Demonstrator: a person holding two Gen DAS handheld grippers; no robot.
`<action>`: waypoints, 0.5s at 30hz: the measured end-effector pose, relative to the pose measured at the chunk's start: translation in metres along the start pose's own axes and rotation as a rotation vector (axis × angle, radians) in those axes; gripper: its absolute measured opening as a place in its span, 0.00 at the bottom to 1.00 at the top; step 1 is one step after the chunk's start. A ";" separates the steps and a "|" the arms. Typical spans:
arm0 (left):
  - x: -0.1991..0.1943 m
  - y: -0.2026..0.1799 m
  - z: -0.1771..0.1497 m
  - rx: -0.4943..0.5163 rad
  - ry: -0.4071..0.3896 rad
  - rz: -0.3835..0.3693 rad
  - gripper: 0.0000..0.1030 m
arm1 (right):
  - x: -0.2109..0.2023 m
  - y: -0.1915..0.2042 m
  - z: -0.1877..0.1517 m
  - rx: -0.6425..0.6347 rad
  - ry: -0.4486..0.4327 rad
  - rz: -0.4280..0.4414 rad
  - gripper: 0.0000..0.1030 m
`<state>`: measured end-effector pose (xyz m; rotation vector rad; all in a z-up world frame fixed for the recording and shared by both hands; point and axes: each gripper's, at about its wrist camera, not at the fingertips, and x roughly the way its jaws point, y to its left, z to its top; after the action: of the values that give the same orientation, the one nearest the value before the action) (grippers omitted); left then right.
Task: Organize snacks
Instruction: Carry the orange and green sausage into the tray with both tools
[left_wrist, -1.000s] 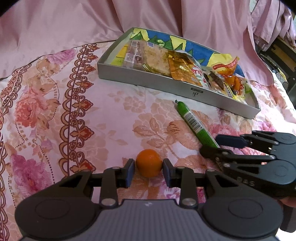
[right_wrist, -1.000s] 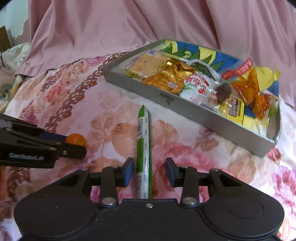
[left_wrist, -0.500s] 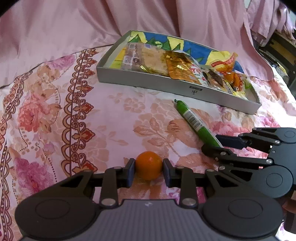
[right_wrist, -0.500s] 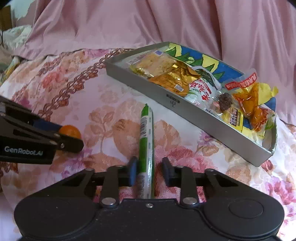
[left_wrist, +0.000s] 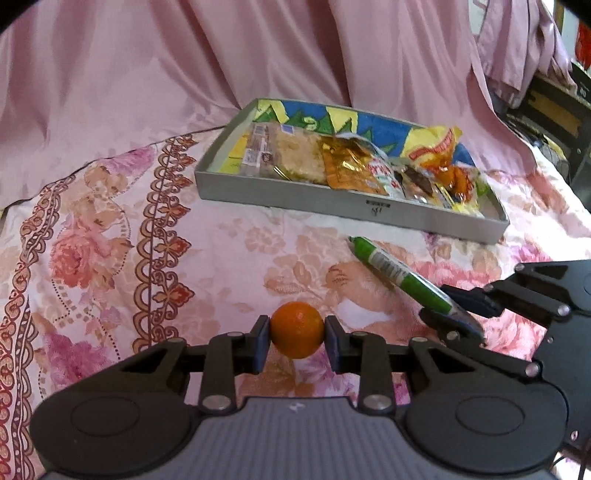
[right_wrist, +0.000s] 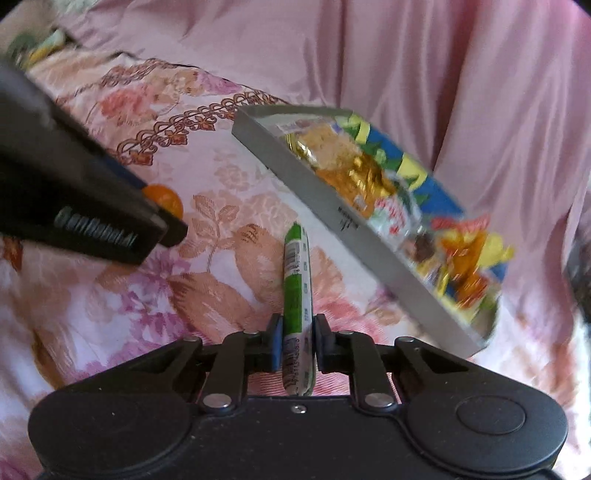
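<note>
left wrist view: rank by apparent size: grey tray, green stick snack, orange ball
1. Shallow grey cardboard tray of snack packets, clearly largest.
2. Long green wrapped stick snack, partly hidden by the right gripper.
3. Small round orange ball, smallest despite sitting nearest the camera.

Left gripper (left_wrist: 297, 341) jaws clamped narrow; right gripper (right_wrist: 298, 341) jaws pinched closer, seemingly tilted in blur.

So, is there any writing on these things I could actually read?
Nothing reads clearly.
left gripper: white lettering on its side, blurred.
green snack stick: barcode and print, too small.
tray: small mark on front wall, unreadable.
snack packets: red lettering, blurred.
</note>
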<state>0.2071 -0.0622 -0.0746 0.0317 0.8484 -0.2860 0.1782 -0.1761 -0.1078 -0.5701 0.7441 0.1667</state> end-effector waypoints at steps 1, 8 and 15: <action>0.000 0.001 0.000 -0.005 -0.006 0.003 0.33 | -0.001 0.001 0.000 -0.011 -0.004 -0.012 0.17; -0.001 0.008 0.004 -0.046 -0.021 0.008 0.33 | 0.000 0.009 -0.001 -0.137 -0.037 -0.109 0.17; -0.007 0.010 0.009 -0.071 -0.055 0.007 0.33 | -0.003 0.014 0.000 -0.219 -0.082 -0.152 0.17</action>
<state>0.2120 -0.0520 -0.0641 -0.0395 0.8027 -0.2489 0.1714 -0.1645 -0.1122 -0.8209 0.6039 0.1309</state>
